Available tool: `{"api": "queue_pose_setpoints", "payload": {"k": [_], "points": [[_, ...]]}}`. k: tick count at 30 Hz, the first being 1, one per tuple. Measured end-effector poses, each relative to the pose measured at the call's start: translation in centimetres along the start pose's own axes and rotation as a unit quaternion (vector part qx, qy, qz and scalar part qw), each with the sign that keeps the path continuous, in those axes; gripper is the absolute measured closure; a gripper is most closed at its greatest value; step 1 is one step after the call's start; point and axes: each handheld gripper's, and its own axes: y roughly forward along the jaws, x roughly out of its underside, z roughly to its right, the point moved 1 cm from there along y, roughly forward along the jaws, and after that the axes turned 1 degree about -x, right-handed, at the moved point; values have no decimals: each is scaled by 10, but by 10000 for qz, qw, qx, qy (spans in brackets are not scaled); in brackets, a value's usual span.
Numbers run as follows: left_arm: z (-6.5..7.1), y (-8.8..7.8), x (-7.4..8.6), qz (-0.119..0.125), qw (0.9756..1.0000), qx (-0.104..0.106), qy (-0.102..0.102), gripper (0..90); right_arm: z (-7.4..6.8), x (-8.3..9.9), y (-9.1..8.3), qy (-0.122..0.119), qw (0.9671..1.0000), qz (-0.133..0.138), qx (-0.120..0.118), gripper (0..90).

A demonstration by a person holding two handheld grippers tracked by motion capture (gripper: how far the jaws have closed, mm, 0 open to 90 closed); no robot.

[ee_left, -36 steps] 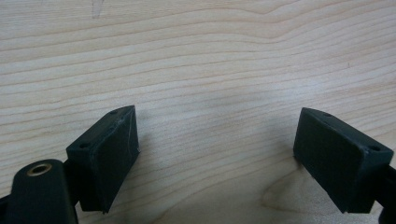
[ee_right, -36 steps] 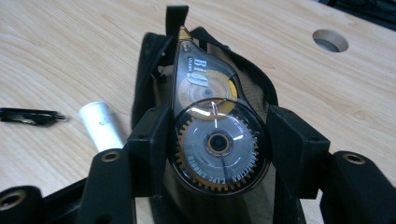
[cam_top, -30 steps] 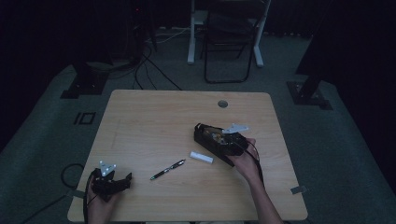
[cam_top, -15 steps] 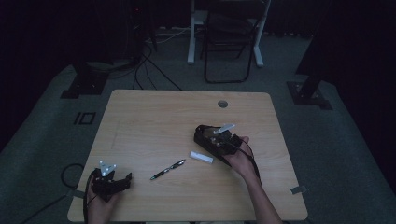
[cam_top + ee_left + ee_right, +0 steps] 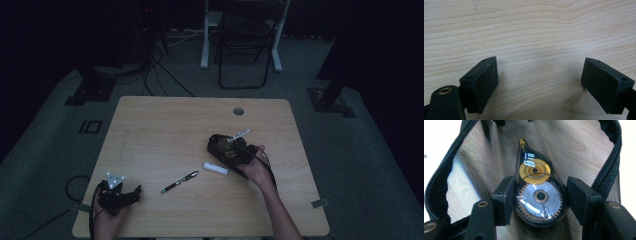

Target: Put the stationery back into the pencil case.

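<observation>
grippers: 2, left gripper [image 5: 131,195], right gripper [image 5: 539,202] | correction tape dispenser [image 5: 536,192]: 1 | mesh pouch [image 5: 469,172]: 1 | pen [image 5: 179,181]: 1 | white eraser [image 5: 215,168]: 1 | table [image 5: 165,125]: 1 | chair [image 5: 245,45]: 1

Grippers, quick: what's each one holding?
Left gripper: open, holding nothing.
Right gripper: shut on the correction tape dispenser, inside the mesh pouch.

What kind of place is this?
Probably a dim lab or studio set up for recording: a lone wooden table on carpet, cables trailing across the floor, stand bases beside it, and a folding chair behind.
</observation>
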Motion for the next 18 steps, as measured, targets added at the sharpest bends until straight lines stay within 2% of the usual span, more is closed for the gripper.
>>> {"api": "queue_pose_setpoints", "payload": {"k": [3,8,13,18], "points": [[0,0,0,0,10000,1,0,144,1,0,0,49,10000,-41,-75,396],[0,0,0,0,10000,1,1,144,1,0,-1,51,10000,-22,-62,366],[0,0,0,0,10000,1,0,144,1,2,-9,91,9995,311,-32,402],[0,0,0,0,10000,-1,-1,144,2,5,-21,94,9975,696,62,442]]}}
